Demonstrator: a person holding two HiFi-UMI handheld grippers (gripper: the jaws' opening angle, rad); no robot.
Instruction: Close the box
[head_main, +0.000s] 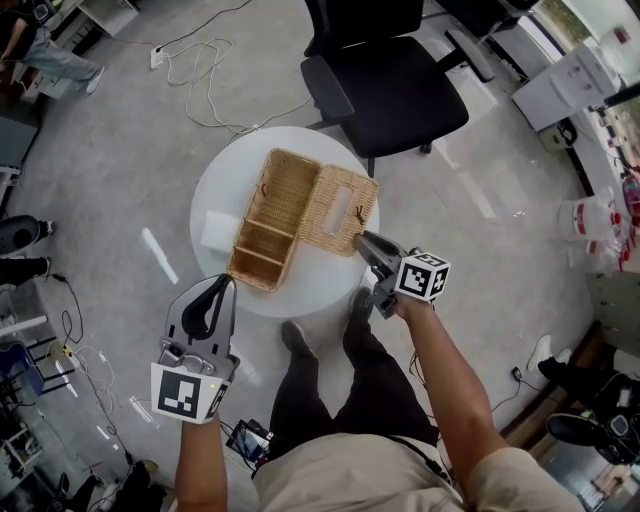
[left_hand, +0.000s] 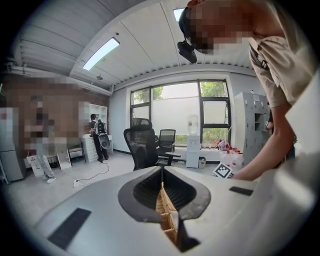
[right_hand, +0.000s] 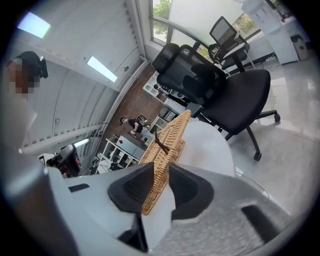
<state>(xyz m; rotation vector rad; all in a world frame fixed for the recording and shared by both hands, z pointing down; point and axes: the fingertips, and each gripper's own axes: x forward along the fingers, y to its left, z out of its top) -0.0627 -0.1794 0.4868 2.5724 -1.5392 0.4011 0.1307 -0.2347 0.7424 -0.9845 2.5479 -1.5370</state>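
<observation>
An open wicker box (head_main: 265, 225) with dividers lies on a round white table (head_main: 230, 170). Its flat wicker lid (head_main: 338, 210) is folded out to the right. My right gripper (head_main: 360, 240) is at the lid's near right corner. In the right gripper view the lid (right_hand: 167, 142) stands edge-on between the pads, and the right gripper (right_hand: 161, 167) is shut on it. My left gripper (head_main: 225, 282) sits at the box's near left corner, its tips together. In the left gripper view the left gripper (left_hand: 161, 172) is shut, and wicker (left_hand: 167, 210) shows through the gap behind the tips.
A white flat pad (head_main: 220, 232) lies on the table left of the box. A black office chair (head_main: 390, 80) stands just behind the table. Cables (head_main: 215, 80) trail over the floor at the back left. The person's legs are below the table's near edge.
</observation>
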